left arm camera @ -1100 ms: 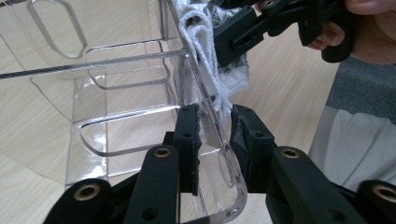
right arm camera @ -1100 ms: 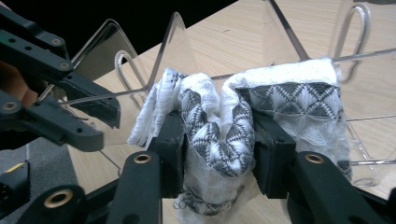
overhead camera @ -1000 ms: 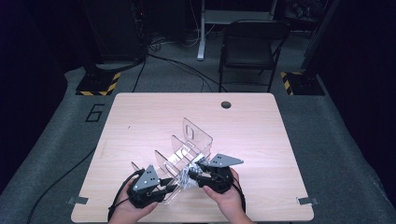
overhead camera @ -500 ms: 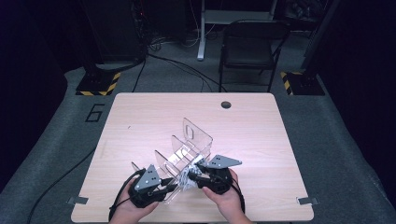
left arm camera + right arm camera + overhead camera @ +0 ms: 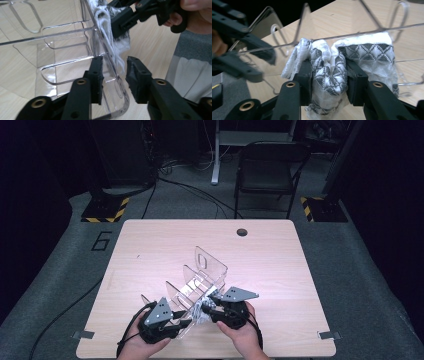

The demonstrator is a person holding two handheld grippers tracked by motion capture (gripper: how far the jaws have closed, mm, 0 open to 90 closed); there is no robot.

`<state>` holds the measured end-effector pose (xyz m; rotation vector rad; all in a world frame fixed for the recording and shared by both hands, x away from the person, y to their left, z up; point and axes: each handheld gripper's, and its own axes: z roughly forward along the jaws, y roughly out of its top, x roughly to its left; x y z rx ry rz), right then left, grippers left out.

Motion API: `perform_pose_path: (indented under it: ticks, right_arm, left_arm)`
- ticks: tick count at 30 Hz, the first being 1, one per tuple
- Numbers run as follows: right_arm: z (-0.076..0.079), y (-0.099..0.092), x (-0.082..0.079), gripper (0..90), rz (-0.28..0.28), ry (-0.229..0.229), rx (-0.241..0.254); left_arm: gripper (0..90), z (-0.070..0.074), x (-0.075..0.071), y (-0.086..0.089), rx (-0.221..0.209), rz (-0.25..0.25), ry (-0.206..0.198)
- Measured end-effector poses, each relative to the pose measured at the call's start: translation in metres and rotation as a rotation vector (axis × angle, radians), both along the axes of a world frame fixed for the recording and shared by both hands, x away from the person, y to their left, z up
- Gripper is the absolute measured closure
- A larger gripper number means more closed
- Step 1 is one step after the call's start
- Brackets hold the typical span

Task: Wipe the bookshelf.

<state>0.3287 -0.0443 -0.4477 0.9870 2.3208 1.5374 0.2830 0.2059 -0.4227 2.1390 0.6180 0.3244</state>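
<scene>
Now that the left gripper (image 5: 113, 75) has just been opening, its jaws stand apart astride the clear acrylic divider rack's (image 5: 62, 50) end wall, pads off it, so that hold looks released. Just past it, the right gripper (image 5: 328, 77) has been squeezing tighter on the bunched black-and-white patterned knit cloth (image 5: 329, 72), pressed against the rack wall on the light wooden table (image 5: 270, 255). Probably stuffing it in next.

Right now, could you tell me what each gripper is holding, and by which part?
The right gripper clamps a bunched black-and-white patterned cloth at its middle fold. The left gripper, jaws just opening, straddles the clear acrylic rack wall unpressed.
</scene>
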Motion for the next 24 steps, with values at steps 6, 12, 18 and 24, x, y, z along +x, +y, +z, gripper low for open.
perform_pose_path:
  ticks: [6, 12, 18, 24]
  right_arm:
    - [0.000, -0.007, 0.005, 61.7, -0.016, 0.012, 0.028]
    - [-0.003, -0.006, 0.004, 61.6, -0.012, 0.032, 0.037]
    - [-0.003, -0.006, 0.002, 61.4, -0.010, 0.040, 0.039]
    - [0.000, -0.004, 0.000, 61.3, 0.002, 0.025, 0.042]
  left_arm:
    - [56.9, 0.009, -0.002, 0.013, -0.026, 0.028, -0.011]
    - [51.4, 0.017, -0.004, 0.022, -0.039, 0.055, -0.034]
    - [47.3, 0.022, -0.004, 0.028, -0.061, 0.084, -0.041]
    - [47.3, 0.029, -0.004, 0.040, -0.077, 0.117, -0.060]
